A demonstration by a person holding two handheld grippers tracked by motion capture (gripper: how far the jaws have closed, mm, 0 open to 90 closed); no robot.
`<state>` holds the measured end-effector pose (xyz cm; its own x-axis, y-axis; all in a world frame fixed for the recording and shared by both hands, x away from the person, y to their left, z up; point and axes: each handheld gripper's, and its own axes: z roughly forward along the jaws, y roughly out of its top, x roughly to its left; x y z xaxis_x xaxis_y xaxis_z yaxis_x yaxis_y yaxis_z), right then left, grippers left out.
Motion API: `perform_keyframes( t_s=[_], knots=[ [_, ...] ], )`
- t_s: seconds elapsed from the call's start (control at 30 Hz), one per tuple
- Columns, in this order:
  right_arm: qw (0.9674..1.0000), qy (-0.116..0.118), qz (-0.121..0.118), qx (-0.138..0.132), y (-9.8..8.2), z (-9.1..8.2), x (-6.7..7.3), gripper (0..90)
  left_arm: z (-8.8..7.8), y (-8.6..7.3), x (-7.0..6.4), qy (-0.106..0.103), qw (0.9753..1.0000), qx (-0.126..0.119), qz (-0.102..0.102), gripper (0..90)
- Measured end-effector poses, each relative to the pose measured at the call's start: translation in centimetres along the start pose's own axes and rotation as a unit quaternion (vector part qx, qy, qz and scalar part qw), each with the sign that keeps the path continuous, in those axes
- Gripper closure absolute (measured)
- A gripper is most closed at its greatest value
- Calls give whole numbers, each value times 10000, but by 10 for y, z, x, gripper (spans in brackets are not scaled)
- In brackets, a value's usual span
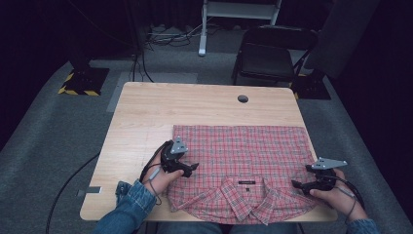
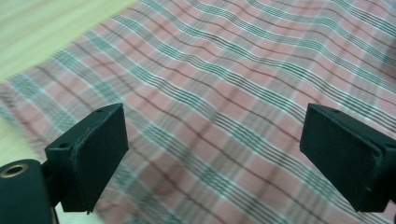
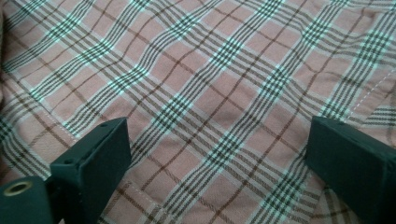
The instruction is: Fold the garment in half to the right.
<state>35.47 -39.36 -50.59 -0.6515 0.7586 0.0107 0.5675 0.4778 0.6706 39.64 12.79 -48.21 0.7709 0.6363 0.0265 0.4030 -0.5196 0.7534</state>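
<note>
Plaid shirt [image 1: 243, 163] spread flat over the near right part of the surface [image 1: 146, 117], collar [image 1: 246, 190] toward the near edge, hem toward the far edge, right side reaching the right edge. Left hand-held gripper [image 1: 191, 168] poised over the shirt's left side near the shoulder, jaws spread wide with nothing between them; in the left gripper view, plaid cloth [image 2: 224, 93] below the open jaws and bare wood at the top left. Right hand-held gripper [image 1: 298, 185] at the near right corner, by the other shoulder, likewise wide open and empty, cloth [image 3: 210, 93] lying underneath. Judged to be the start of a fold: both sides approached, no grip taken yet. Next move likely calls for lowering each pair of jaws onto a shoulder edge, pinching one layer cleanly (a bunched pinch would drag wrinkles along), then lifting both sides evenly. No containers on the surface, just a round cable hole [image 1: 242, 99] near the far edge.
</note>
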Motion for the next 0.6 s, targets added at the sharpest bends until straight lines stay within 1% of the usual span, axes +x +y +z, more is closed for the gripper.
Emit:
perform_keyframes(
  t_s=[0.27, 0.37, 0.43, 0.5, 0.6],
  knots=[
    [10000, -5, 1, -23, -1, 0, 0, 67, -2, 6, 25, 189, 9997, -131, -74, 77],
    [10000, -3, 5, -7, 0, 0, 0, 68, -2, 9, 32, 211, 9995, -192, -116, 77],
    [10000, -3, 8, 4, 0, 0, 0, 67, 0, 10, 35, 296, 9992, -223, -136, 78],
    [10000, -5, 10, 15, 0, 0, 0, 67, 1, 13, 36, 348, 9990, -263, -48, 80],
    [10000, -5, 9, 22, 1, 0, 0, 67, 3, 17, 39, 374, 9988, -331, -4, 82]
  ],
)
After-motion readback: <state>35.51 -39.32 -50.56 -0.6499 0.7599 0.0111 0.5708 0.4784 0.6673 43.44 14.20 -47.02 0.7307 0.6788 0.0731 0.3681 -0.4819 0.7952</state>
